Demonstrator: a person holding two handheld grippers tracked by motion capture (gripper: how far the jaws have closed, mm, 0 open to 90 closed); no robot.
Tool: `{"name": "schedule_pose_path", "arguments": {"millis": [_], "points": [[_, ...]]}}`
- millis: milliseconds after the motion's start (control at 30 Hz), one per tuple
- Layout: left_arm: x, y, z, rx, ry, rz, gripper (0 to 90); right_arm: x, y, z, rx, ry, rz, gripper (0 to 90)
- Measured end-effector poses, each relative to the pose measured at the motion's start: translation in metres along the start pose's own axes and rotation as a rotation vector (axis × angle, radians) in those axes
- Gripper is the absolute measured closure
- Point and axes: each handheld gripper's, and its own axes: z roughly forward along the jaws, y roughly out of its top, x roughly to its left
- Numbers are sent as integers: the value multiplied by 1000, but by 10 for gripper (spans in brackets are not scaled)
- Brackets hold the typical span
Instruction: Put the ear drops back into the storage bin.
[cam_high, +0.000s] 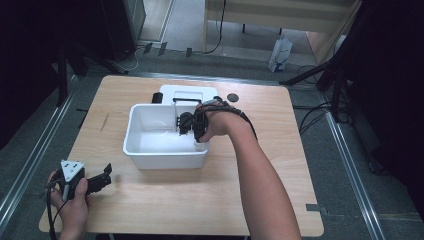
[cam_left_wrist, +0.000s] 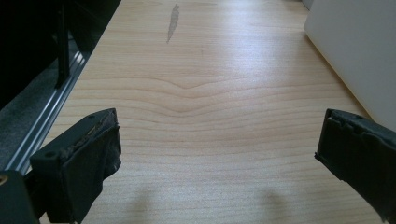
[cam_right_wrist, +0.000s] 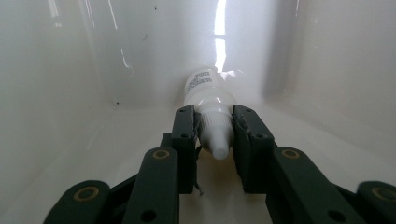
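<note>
A white plastic tub (cam_high: 145, 159) stands in the middle of the wooden table (cam_high: 210, 195). My right gripper (cam_high: 186, 123) reaches down into it from the right. In the right gripper view a small white bottle (cam_right_wrist: 208, 93) with a ribbed cap and pointed nozzle lies on the tub floor (cam_right_wrist: 303, 135), and my right gripper (cam_right_wrist: 215, 126) is shut on its cap end. My left gripper (cam_high: 102, 177) rests low at the table's front left corner, open, held in a hand. In the left gripper view its fingers (cam_left_wrist: 88, 154) stand wide apart over bare wood, with the tub wall (cam_left_wrist: 359, 51) at the right.
A white flat lid or tray (cam_high: 187, 93) lies behind the tub with a black item (cam_high: 158, 96) at its left. A small dark round disc (cam_high: 232, 97) sits on the table at the back right. A metal rail (cam_left_wrist: 51, 116) runs along the table's left edge.
</note>
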Motion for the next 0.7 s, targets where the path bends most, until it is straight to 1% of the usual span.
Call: {"name": "schedule_pose_path", "arguments": {"millis": [100,367,400,433,467,533,600,700], "points": [[0,0,0,1,0,0,4,-1,0,0,-3,3,13,719],[0,0,0,2,1,3,4,1,-2,0,-12,10,21,716],[0,0,0,3,0,2,4,1,-4,0,-27,10,30,711],[0,0,0,3,0,2,4,1,-4,0,-27,10,30,711],[0,0,0,3,0,3,4,1,-6,-2,-43,9,41,698],[0,0,0,3,1,3,4,1,-9,-4,-57,12,44,679],[0,0,0,3,1,3,4,1,-10,-7,-63,16,46,667],[0,0,0,3,1,4,4,1,-11,-11,-70,7,55,653]]}}
